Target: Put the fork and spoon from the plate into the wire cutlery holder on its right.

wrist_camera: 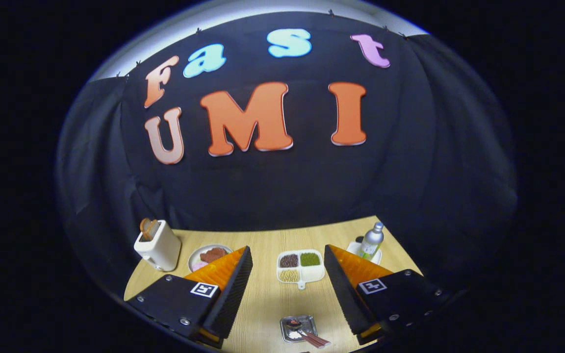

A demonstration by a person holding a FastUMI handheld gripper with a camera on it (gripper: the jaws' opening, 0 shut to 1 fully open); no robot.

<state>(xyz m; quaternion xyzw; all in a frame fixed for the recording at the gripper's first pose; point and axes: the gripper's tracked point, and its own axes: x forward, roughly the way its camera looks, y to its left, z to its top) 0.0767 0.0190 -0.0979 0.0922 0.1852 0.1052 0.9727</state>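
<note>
The tool [287, 274] hangs above the wooden surface [268, 299] with its fingers wide apart and nothing between them. Low between the fingers sits a small square metal plate [298, 327], and on it lie utensils with reddish handles [314, 339] that stick out over the plate's near corner toward the right finger. A dark spoon bowl [293, 324] shows at their far end; whether the second piece is the fork is too small to tell.

By this, the task looks barely begun: both pieces seem to be on the plate, none is gripped, and everything is left to do.

I cannot make out the wire cutlery holder; the right finger covers much of the surface on that side. Beyond the fingers stand a toaster [158, 247], a dish of food [208, 256], a divided tray of beans [300, 266] and a bottle [372, 240].
</note>
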